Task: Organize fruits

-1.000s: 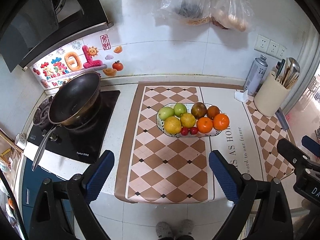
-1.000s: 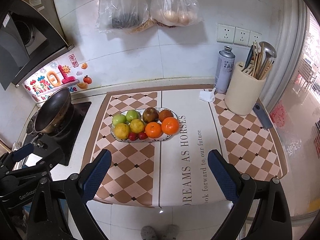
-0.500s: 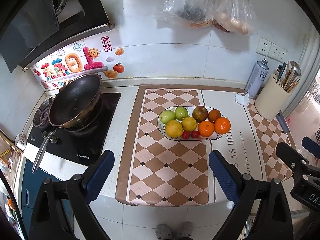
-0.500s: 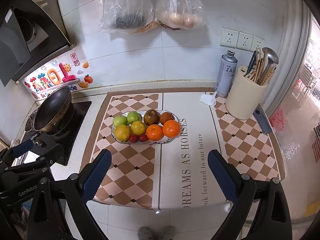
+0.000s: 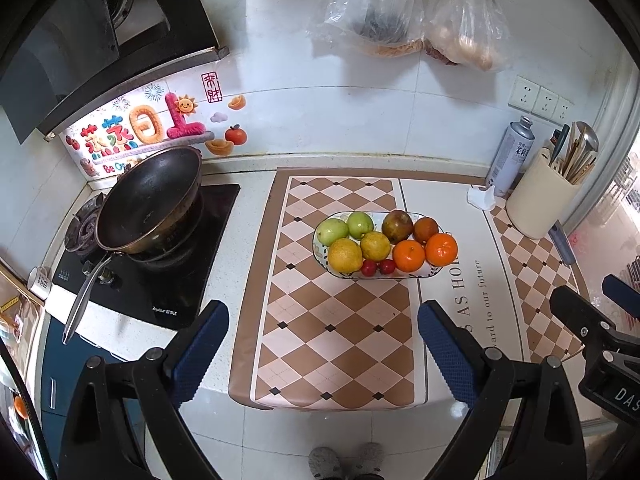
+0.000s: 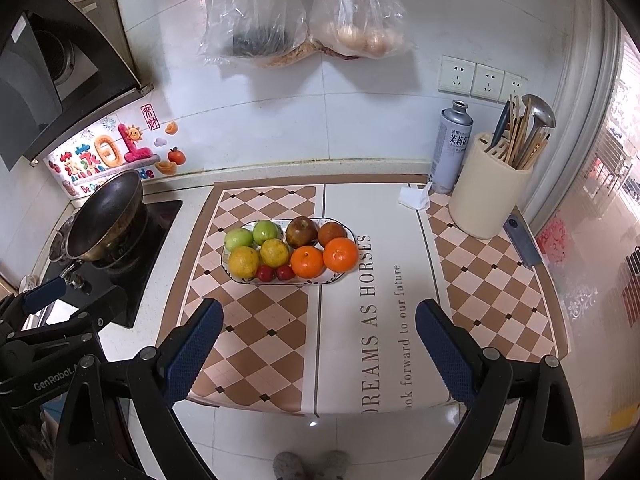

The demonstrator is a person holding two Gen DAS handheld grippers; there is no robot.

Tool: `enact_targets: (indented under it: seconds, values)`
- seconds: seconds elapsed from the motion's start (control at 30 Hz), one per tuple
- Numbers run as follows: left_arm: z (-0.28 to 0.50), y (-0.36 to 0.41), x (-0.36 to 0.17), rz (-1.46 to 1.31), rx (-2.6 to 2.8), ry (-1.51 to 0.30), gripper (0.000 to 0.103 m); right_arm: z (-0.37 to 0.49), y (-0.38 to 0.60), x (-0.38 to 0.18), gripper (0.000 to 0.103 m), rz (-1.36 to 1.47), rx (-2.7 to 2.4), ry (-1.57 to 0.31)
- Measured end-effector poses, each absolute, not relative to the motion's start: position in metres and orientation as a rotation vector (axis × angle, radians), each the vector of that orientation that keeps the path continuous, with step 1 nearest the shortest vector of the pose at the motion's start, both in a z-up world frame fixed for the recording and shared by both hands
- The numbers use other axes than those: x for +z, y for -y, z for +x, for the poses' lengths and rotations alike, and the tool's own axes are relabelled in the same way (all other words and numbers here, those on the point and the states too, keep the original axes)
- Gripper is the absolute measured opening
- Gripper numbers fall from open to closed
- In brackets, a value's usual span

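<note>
An oval plate (image 5: 434, 273) (image 6: 340, 278) sits mid-counter on a checkered mat. It holds two green apples (image 5: 333, 231) (image 6: 239, 238), two yellow citrus (image 5: 345, 255) (image 6: 244, 261), two dark brown fruits (image 5: 397, 225) (image 6: 301, 231), two oranges (image 5: 408, 255) (image 6: 340, 254) and two small red fruits (image 5: 369, 267) (image 6: 265, 273). My left gripper (image 5: 323, 350) is open and empty, held back from the counter's front edge. My right gripper (image 6: 319, 347) is open and empty, likewise back from the edge.
A wok (image 5: 150, 200) (image 6: 105, 216) sits on the stove at left. A spray can (image 6: 452, 146), a utensil holder (image 6: 490, 186), a crumpled tissue (image 6: 414, 198) and a knife (image 6: 522, 240) stand at back right. Plastic bags (image 6: 300, 12) hang on the wall.
Both grippers have drawn back and up from the counter; the plate looks smaller and farther. The fruit has not moved.
</note>
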State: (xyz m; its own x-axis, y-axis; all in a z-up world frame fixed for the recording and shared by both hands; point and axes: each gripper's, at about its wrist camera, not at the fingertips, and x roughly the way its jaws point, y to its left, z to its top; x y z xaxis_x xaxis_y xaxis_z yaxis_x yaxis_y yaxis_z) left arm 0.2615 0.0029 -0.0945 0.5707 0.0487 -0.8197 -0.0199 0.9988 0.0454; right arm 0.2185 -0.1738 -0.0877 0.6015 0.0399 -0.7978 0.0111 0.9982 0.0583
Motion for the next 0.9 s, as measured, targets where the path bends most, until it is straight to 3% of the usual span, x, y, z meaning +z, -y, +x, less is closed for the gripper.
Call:
enact_targets:
  seconds: [0.9]
  values:
    - [0.249,-0.002,-0.086,0.029,0.043,-0.947,0.097,0.205,0.176,-0.084,0.099,0.079,0.013,-0.920]
